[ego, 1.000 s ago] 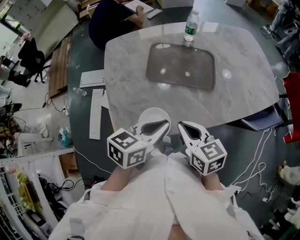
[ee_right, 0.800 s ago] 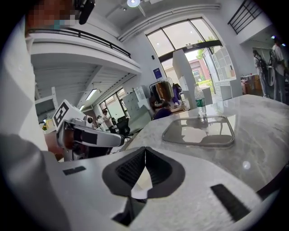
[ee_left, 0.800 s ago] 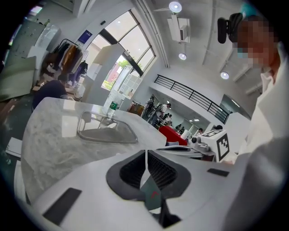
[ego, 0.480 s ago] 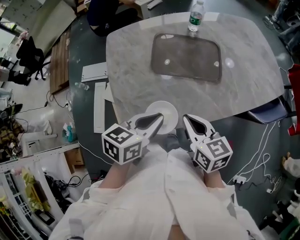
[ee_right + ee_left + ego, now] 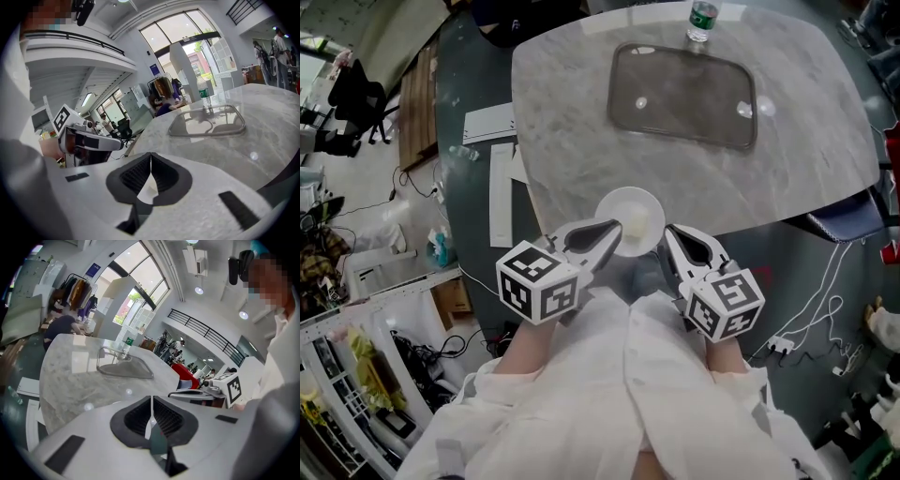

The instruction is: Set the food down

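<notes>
A small white plate (image 5: 630, 214) with a pale bit of food on it sits over the near edge of the marble table (image 5: 562, 112). My left gripper (image 5: 617, 232) is shut on the plate's near rim. In the left gripper view a thin white strip shows between the closed pads (image 5: 140, 416). My right gripper (image 5: 667, 232) is shut, with its tip just beside the plate's right rim. Whether it touches the rim I cannot tell. A white sliver shows low in the gap between its pads (image 5: 161, 176).
A dark grey tray (image 5: 682, 80) lies at the table's far side, with a water bottle (image 5: 703, 19) behind it. Both show ahead in the gripper views, the tray (image 5: 206, 123) and the bottle (image 5: 126, 344). Cables, paper sheets and shelving crowd the floor to the left.
Both grippers and the plate have moved forward toward the table, the left one more, and sunk slightly. The plate now reaches further over the table's near edge. Both jaws stayed closed.
</notes>
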Tool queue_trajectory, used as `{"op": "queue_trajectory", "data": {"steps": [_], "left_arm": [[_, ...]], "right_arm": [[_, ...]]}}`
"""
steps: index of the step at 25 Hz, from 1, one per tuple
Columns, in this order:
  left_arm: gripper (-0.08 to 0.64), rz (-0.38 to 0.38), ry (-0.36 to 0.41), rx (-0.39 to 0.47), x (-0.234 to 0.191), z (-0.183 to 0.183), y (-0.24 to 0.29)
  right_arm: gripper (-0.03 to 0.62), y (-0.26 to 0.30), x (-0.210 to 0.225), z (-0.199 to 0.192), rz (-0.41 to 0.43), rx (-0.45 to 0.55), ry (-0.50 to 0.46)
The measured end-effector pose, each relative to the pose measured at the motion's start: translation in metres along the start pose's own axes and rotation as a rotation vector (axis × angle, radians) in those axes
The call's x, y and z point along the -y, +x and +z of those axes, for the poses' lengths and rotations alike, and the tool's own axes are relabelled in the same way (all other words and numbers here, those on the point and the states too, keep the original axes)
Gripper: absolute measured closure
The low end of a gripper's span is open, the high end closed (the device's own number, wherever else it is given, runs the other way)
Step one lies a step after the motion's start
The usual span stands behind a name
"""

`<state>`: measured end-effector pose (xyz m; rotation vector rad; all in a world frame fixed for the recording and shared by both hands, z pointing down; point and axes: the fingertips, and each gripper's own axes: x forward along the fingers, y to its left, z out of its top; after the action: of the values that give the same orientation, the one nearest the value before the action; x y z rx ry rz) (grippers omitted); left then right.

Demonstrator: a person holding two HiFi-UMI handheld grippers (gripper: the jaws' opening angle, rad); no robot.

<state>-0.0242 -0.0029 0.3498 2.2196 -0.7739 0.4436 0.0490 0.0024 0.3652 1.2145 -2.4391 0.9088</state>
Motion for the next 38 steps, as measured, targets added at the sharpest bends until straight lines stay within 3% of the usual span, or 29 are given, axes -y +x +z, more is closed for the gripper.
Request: {"op": "queue_trajectory", "data": {"steps": [11, 24, 30, 38], "left_arm": [[0.534, 0.089, -0.143, -0.037, -0.042, -0.038, -0.001], [0.534, 0.125, -0.266, -0.189, -0.068, -0.113, 0.007], [0.534, 0.114, -0.323, -0.177, -0.072, -0.127, 0.009], [0.534, 0.14, -0.355, -0.16, -0.085, -0.134, 0.011]], "right_arm": [[0.589, 0.016, 0.004, -0.037, -0.012, -0.106, 0.058], [0.589, 0.031, -0.005, -0.087, 0.001, -0.241, 0.105], [0.589, 0.032, 0.008, -0.102, -0.054, -0.253, 0.167], [0.588, 0.037, 0.003, -0.12, -0.053, -0.269, 0.226]]}}
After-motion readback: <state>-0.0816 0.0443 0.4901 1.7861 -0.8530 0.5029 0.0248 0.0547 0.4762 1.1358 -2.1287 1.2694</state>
